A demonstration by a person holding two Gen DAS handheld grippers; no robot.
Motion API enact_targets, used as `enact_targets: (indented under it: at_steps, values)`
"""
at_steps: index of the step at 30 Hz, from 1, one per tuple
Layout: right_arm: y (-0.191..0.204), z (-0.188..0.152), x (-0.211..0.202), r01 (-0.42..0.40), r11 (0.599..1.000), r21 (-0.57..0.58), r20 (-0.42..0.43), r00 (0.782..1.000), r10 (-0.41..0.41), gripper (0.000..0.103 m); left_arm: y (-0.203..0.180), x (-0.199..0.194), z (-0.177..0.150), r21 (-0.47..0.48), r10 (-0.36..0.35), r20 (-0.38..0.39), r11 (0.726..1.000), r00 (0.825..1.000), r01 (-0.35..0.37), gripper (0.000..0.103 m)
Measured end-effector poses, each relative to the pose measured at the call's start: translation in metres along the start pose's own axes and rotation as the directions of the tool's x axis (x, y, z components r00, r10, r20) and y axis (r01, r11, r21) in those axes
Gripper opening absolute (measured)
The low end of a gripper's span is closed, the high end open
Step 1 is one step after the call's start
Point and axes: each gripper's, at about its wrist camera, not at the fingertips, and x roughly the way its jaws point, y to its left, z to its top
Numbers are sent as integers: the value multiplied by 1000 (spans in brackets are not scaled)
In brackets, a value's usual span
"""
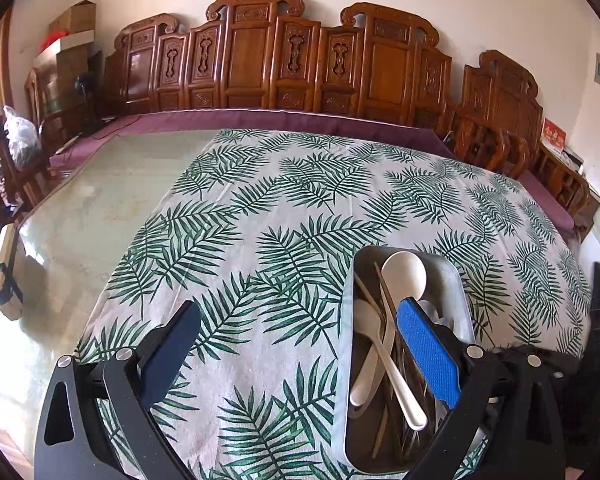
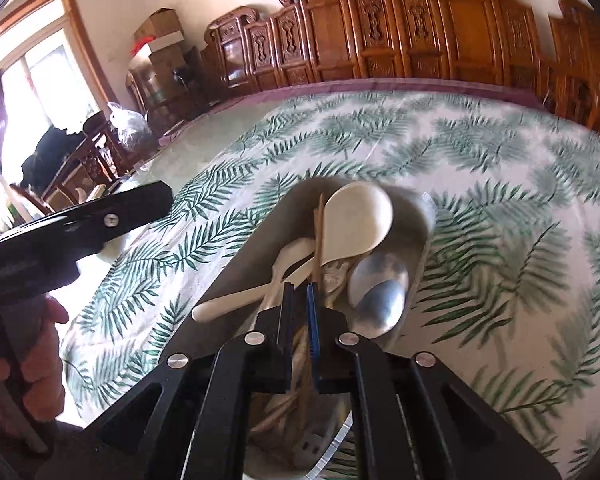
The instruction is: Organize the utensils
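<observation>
— Two grippers in sight; how do mine stand?

— Your left gripper [image 1: 296, 330] is spread wide over the leaf-print tablecloth [image 1: 260, 200], its blue-padded finger above the metal tray [image 1: 458, 280].

— And my right gripper [image 2: 300, 292]?

— Pressed nearly together around thin wooden chopsticks [image 2: 320, 232] inside the tray [image 2: 236, 256]; I can't tell if it truly grips them.

— What else lies there?

— A big white spoon [image 2: 360, 220] and a metal spoon [image 2: 380, 304], piled together.
</observation>
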Motion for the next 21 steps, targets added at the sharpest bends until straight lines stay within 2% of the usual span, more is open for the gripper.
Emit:
enact_targets:
  at_steps: [6,16,18,20,21]
  values:
    - [-8,0,-36,42,998,-47,51,998,-39,10,-12,-8,-3,15,4,13,1000,1000,-4,95]
    - [-30,-17,-93,100,994,-31,92,991,-97,10,-36,-34,-19,46,-2,40,999,999,0,95]
    - [-35,-21,-105,111,994,-19,100,989,-109,18,-41,-40,-24,46,-3,34,999,999,1,95]
    - [-38,-26,-116,124,992,-10,110,986,-122,33,-45,-46,-28,42,-16,27,999,1000,15,95]
    - [-38,-27,-120,128,992,-7,114,985,-126,35,-47,-52,-32,35,-29,21,999,999,28,95]
